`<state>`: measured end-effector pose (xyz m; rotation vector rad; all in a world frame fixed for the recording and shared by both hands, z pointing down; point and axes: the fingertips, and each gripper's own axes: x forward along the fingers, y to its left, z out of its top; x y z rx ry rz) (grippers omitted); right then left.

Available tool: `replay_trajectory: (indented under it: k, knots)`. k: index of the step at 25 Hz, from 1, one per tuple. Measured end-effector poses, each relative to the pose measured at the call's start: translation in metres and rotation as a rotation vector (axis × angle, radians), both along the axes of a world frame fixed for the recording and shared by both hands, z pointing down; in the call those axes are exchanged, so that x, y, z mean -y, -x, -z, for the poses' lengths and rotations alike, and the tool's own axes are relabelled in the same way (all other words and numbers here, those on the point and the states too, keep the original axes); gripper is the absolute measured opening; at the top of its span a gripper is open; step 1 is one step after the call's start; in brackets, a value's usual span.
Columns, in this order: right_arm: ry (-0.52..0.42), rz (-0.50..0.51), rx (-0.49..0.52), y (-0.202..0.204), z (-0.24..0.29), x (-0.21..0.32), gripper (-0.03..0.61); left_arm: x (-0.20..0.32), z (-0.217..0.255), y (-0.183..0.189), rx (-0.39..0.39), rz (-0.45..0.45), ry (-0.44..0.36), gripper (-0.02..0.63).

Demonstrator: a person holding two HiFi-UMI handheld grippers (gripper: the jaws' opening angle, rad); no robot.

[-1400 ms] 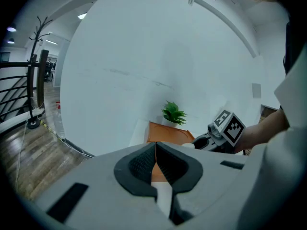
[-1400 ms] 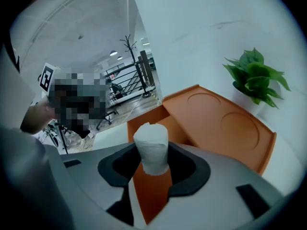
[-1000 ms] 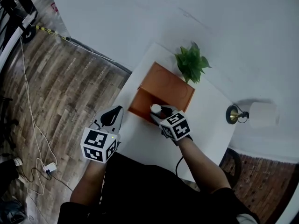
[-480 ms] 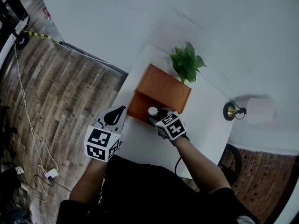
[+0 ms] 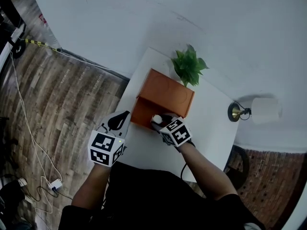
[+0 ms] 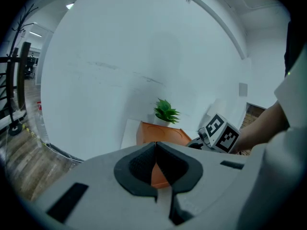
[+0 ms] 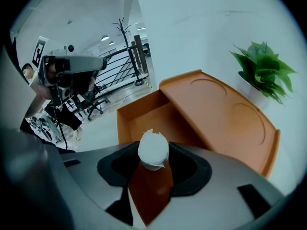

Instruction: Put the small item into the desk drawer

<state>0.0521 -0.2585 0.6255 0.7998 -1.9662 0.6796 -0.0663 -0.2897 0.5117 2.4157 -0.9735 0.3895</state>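
Observation:
An orange desk box stands on the white table with its drawer pulled out toward me. My right gripper hangs over the open drawer, pointing steeply down. A small white round item sits between its pads, which touch it on both sides; the jaws have just been opening. It shows in the head view as a white item at the drawer's near edge. My left gripper hovers left of the drawer, jaws shut and empty.
A green potted plant stands behind the box. A brass lamp with a white shade is at the table's right. Cables trail over the wooden floor on the left. White wall lies behind the table.
Both grippers stay almost where they were. The white item remains between the right jaws above the drawer. The head view has shifted slightly.

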Motion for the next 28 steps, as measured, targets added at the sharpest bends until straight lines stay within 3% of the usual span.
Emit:
replay_trajectory:
  k: [6, 19, 25, 28]
  knots:
    - [-0.083, -0.009, -0.005, 0.003, 0.008, 0.008, 0.175, 0.005, -0.002, 0.002, 0.002, -0.023, 0.002, 0.012]
    - [-0.074, -0.013, 0.075, 0.008, 0.021, 0.003, 0.207, 0.009, 0.002, -0.01, 0.006, -0.035, -0.005, 0.012]
    - [-0.123, 0.024, 0.113, 0.0, 0.036, -0.007, 0.083, -0.003, 0.004, -0.023, 0.035, -0.022, 0.0, 0.012]
    - [-0.128, 0.051, 0.122, -0.004, 0.032, -0.007, 0.063, -0.011, 0.012, -0.037, 0.041, -0.019, -0.012, 0.012]
